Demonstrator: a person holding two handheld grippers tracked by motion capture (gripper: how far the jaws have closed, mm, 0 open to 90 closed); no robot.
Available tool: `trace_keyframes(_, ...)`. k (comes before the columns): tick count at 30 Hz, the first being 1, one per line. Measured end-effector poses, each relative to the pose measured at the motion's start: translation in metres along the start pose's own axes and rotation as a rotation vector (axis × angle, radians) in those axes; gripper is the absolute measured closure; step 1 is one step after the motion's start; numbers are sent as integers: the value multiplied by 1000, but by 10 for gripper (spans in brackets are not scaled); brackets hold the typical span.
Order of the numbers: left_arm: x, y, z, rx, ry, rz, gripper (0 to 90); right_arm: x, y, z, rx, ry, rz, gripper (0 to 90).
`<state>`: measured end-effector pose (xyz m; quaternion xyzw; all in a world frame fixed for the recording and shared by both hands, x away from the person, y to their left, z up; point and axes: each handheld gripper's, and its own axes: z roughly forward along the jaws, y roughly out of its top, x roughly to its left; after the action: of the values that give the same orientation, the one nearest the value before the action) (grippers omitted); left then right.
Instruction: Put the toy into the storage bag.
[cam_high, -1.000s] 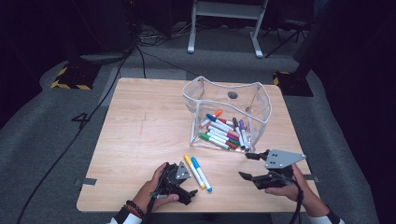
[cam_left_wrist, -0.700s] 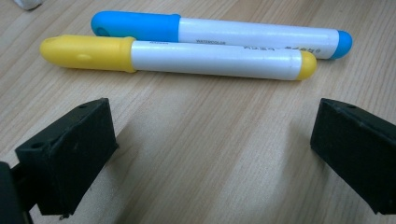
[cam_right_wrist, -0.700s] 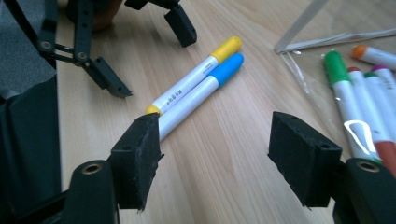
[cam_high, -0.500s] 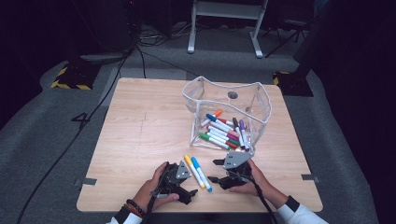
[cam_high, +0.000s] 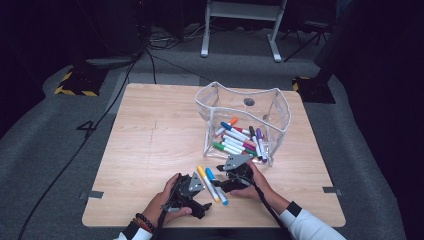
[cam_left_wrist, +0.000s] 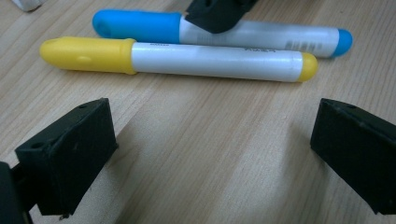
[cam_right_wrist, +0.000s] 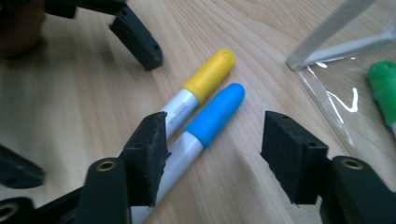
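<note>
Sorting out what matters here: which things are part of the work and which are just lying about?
In the work: blue marker, yellow marker, right gripper, clear bin of markers.
Lying about: floor cables, metal stand.

Beside the clear plastic bin (cam_high: 280, 107), a yellow-capped marker (cam_right_wrist: 196, 91) and a blue-capped marker (cam_right_wrist: 205, 123) (both white-barrelled) are shown on the pale wood-grain table (cam_high: 150, 130). Inside the bin, green, orange, red, purple and blue markers (cam_high: 240, 140) are seen. Black jaws are shown nearby.

Clear bin (cam_high: 280, 107) beyond markers (cam_high: 212, 182)
</note>
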<state>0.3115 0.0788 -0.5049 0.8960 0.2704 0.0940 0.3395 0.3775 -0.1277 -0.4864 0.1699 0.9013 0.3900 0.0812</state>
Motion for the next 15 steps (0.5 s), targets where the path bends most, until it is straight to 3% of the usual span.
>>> trace_keyframes(5,0,0,0,0,0,0,3,-7,-5,1,68,-33,-7,580)
trace_keyframes(8,0,0,0,0,0,0,3,-13,-10,-2,67,-25,14,664)
trace_keyframes(9,0,0,0,0,0,0,3,-18,-14,-8,72,-31,12,743)
trace_keyframes(15,0,0,0,-1,1,0,3,-29,-36,-32,79,-16,19,775)
